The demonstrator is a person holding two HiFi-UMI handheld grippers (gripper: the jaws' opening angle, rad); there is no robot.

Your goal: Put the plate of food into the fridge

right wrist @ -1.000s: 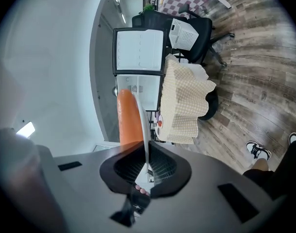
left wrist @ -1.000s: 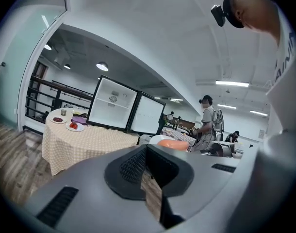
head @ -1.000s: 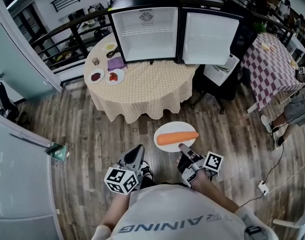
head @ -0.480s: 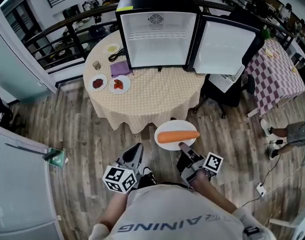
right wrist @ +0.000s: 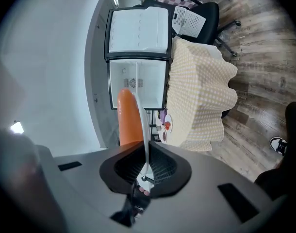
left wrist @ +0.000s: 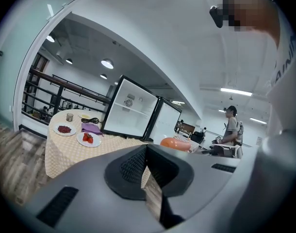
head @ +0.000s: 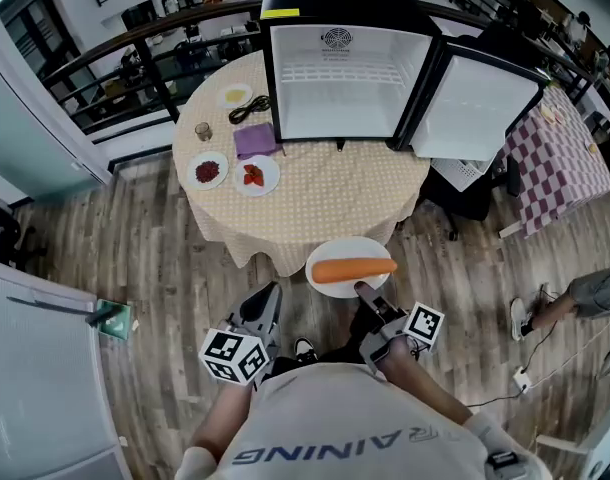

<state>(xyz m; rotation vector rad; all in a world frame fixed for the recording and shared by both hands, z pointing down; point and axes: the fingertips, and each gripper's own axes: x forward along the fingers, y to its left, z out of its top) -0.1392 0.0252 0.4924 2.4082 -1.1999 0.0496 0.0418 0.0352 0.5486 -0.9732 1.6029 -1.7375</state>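
- The white plate point(head: 345, 246) is hanging level in the air above the wood floor point(head: 165, 298), just short of the near edge of the round table point(head: 325, 193), and the carrot point(head: 353, 270) is lying across it.
- The right gripper point(head: 363, 290) is clamping the plate's near rim, with its jaws closed on the thin edge.
- The left gripper point(head: 270, 296) is hovering to the left of it, jaws pressed together with nothing between them.
- The fridge point(head: 345, 73) is standing on the table's far side, its door point(head: 475, 108) swung open to the right.
- Two small plates point(head: 207, 171) of red food and a purple cloth point(head: 255, 140) are sitting on the table left of the fridge.
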